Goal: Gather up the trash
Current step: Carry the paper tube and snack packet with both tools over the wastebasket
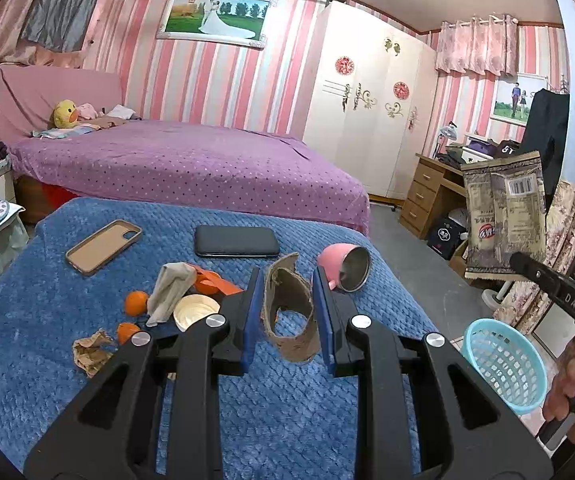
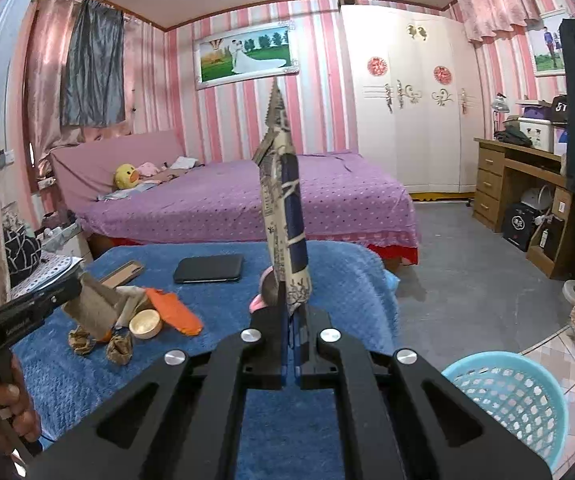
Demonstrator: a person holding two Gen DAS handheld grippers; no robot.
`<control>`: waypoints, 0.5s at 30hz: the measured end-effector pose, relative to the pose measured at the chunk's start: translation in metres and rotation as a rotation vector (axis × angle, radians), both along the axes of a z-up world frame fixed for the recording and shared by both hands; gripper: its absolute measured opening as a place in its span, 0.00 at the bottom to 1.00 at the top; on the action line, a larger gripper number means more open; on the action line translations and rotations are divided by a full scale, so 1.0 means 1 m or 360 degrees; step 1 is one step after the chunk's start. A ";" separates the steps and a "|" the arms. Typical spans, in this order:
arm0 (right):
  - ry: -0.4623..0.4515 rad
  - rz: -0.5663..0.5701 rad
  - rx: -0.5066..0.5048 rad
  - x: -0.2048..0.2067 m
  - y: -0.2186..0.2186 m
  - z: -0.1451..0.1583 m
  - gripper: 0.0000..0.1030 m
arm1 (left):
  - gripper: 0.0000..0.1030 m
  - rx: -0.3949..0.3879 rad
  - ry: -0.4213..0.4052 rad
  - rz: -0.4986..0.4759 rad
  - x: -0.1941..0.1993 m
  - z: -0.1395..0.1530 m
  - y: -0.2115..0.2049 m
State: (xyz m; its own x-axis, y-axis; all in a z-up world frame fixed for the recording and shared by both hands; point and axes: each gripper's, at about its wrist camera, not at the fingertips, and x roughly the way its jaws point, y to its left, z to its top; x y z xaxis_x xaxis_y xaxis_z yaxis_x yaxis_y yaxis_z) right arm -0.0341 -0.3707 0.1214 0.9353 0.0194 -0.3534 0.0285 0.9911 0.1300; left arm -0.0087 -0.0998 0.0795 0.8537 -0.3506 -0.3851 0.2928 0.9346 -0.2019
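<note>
both grippers are loaded, so the collecting is under way but nothing shows as binned yet. the left gripper (image 1: 287, 316) has its blue pads pressed on either side of a torn cardboard ring (image 1: 289, 314), held just above the blue blanket (image 1: 247, 400). the right gripper (image 2: 292, 344) has its fingers brought together on the lower end of a printed snack wrapper (image 2: 283, 208), which stands upright in front of its camera; in the left wrist view the same wrapper (image 1: 503, 216) hangs off to the right, above the light blue basket (image 1: 505, 364).

the basket sits low at the right, beside the blanket's edge, and the part of its inside that shows in the right wrist view (image 2: 511, 404) looks empty, though its bottom is partly hidden. so the wrapper seems the closest thing to being dropped in, with the cardboard ring next.

left on the blanket, to the left of the ring: a crumpled brown paper (image 1: 91, 350), some orange peel (image 1: 135, 302), a beige cloth (image 1: 169, 290), a small round lid (image 1: 195, 312) and an orange strip (image 1: 215, 282). whether the cloth counts as trash is a guess. the phone case (image 1: 103, 246), the dark phone (image 1: 236, 241) and the tipped pink cup (image 1: 345, 266) farther off look like keepers.
</note>
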 end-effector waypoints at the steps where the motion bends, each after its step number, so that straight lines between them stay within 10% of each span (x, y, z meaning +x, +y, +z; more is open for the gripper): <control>1: -0.0006 0.0006 -0.0002 0.000 -0.001 0.001 0.02 | 0.23 0.0001 -0.0002 -0.0005 -0.001 0.000 -0.001; 15: -0.0033 -0.0113 0.0025 -0.014 -0.041 0.008 0.02 | 0.23 -0.0037 0.0005 -0.0175 -0.012 0.004 -0.047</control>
